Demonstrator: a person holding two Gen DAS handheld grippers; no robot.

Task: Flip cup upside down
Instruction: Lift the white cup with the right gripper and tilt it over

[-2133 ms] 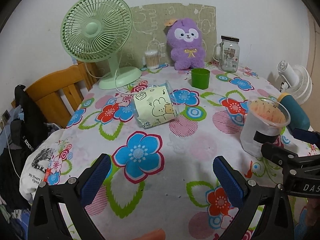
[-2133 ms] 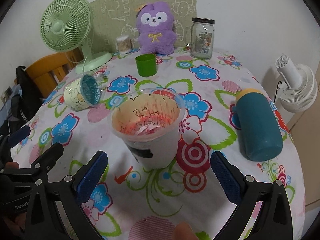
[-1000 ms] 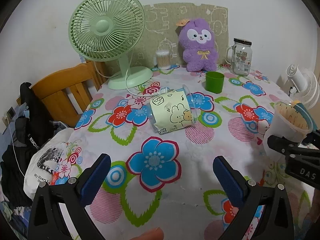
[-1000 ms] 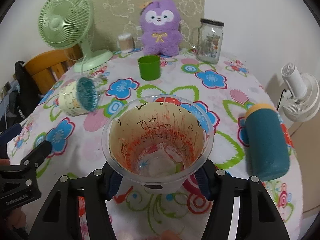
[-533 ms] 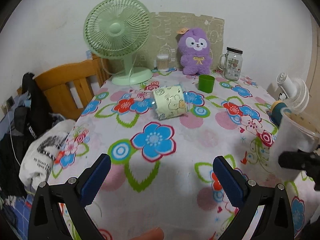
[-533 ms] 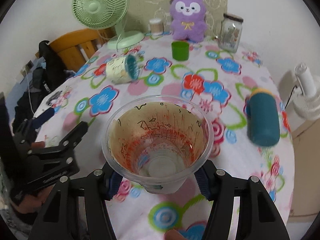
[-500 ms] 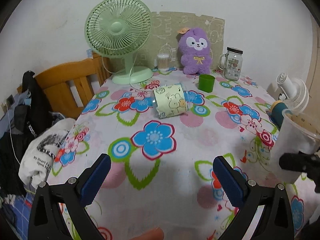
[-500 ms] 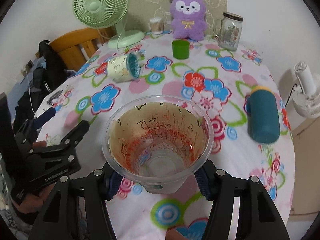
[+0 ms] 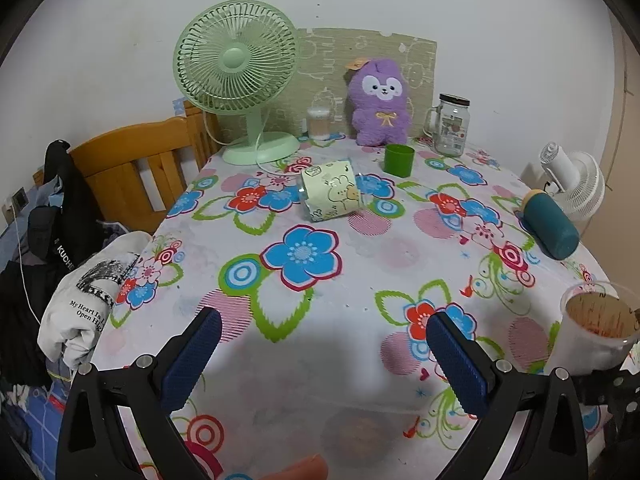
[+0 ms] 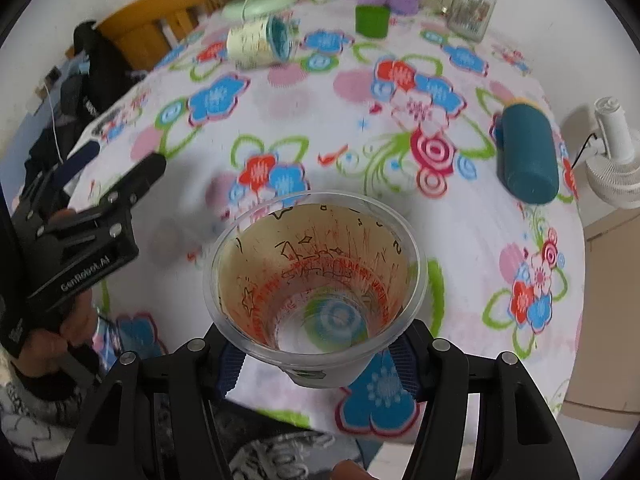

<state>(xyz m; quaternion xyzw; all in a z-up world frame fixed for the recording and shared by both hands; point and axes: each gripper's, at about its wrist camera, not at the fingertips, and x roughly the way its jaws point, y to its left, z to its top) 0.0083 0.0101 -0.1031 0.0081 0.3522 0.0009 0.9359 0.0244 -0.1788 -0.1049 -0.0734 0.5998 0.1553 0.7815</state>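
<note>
Clear plastic cup [image 10: 314,288] pinched in right claw [image 10: 316,364], lifted above near edge of counter [image 10: 304,128], mouth up. Left claw [image 9: 320,356] spread, empty. Grasp done; flip and set-down left.

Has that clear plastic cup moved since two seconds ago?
Yes. The clear cup stood on the tablecloth beside the teal bottle; now the right gripper holds it lifted, nearer the table's front edge.

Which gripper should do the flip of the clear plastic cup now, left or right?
Right. The right gripper is already shut on the clear plastic cup, held mouth-up above the floral tablecloth. The left gripper is open and empty.
</note>
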